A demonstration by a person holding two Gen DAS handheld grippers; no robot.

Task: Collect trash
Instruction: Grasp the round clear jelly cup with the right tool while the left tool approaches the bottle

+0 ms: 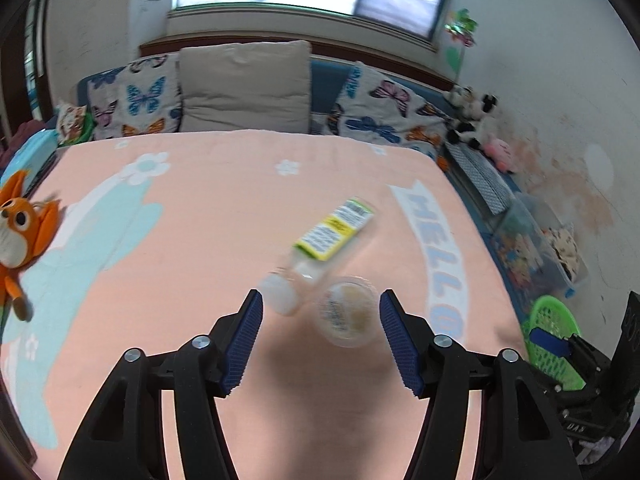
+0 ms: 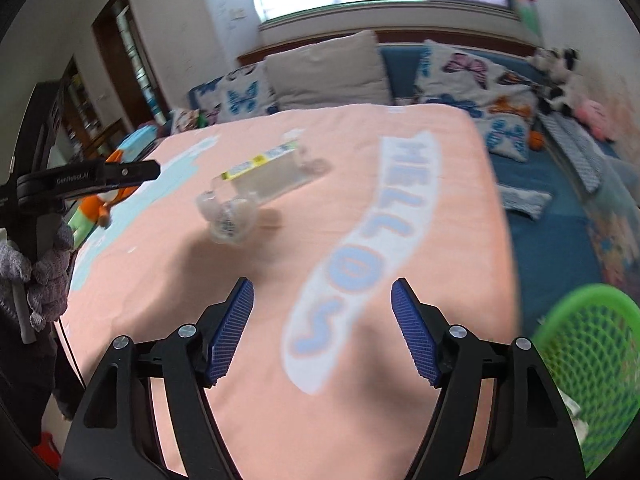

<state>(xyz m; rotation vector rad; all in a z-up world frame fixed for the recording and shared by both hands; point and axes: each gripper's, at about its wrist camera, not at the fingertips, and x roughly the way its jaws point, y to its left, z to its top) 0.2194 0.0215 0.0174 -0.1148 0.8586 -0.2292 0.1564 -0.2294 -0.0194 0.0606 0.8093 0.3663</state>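
Left hand-held gripper (image 1: 321,306): jaws wide, empty, angled down over the bed. Just ahead lie a clear plastic cup (image 1: 347,312) and, touching it, an empty clear bottle with a yellow-green label (image 1: 320,248). Right hand-held gripper (image 2: 322,294): jaws wide, empty, near the green mesh basket (image 2: 588,344). Step judged: approach to pick-up. Next: lower the left jaws around the cup, close.
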